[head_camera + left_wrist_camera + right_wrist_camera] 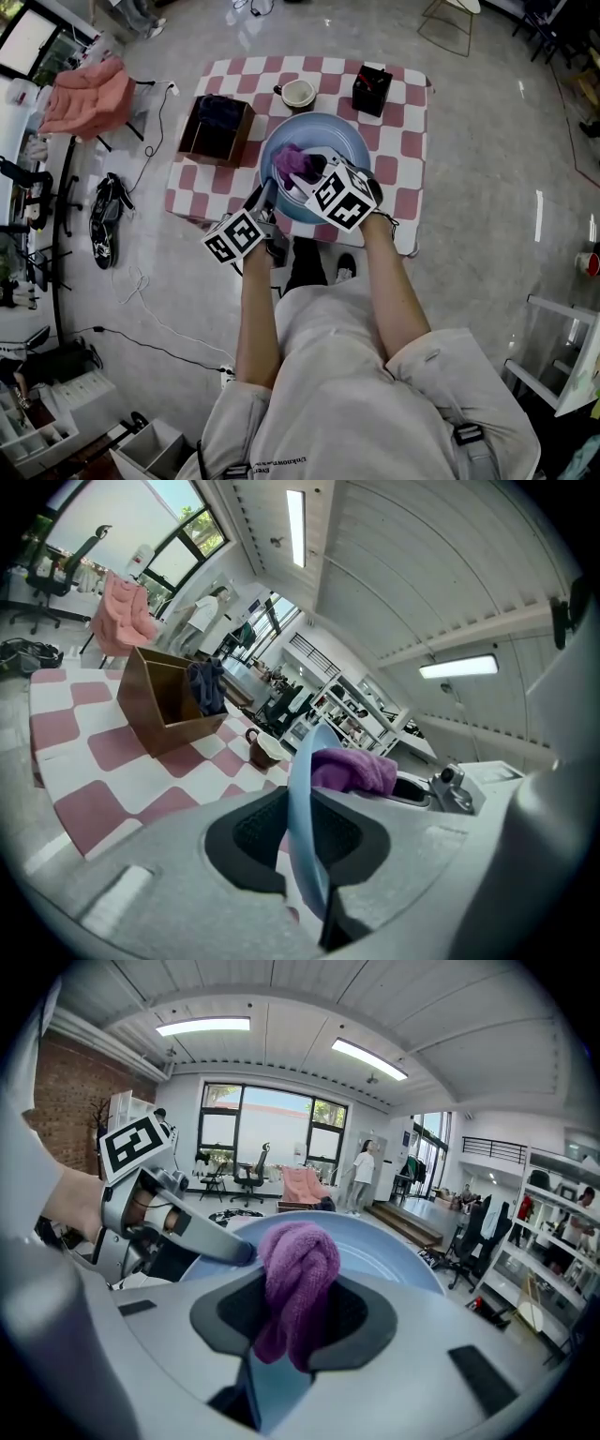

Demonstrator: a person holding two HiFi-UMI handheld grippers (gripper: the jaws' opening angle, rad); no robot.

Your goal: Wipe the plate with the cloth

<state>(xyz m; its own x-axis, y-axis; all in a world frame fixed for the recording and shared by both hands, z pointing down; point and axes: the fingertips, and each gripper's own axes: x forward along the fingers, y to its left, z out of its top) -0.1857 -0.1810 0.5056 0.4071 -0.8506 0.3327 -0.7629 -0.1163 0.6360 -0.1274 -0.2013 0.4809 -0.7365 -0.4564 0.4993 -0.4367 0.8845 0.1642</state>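
Head view first: the blue plate (pixel 328 141) sits over the checkered table (pixel 410 141), and both my tools meet at its near edge. The left gripper (pixel 268 199) is at the near-left rim, and the right gripper (pixel 315 171) reaches in over the dish with the purple cloth (pixel 293 160) bunched left of centre. Left gripper view: the jaws are clamped on the plate's rim, which runs edge-on between them, with the cloth on the far face and a wooden box (pixel 159 700) and cup (pixel 265 750) beyond. Right gripper view: the jaws are pinched on the cloth, wad forward, pressed to the plate, with the left tool just beside it. By my reckoning the bare face lies ahead and to the right, so the right hand sweeps that way. I can read no brand or lettering, only the square markers on the cubes.
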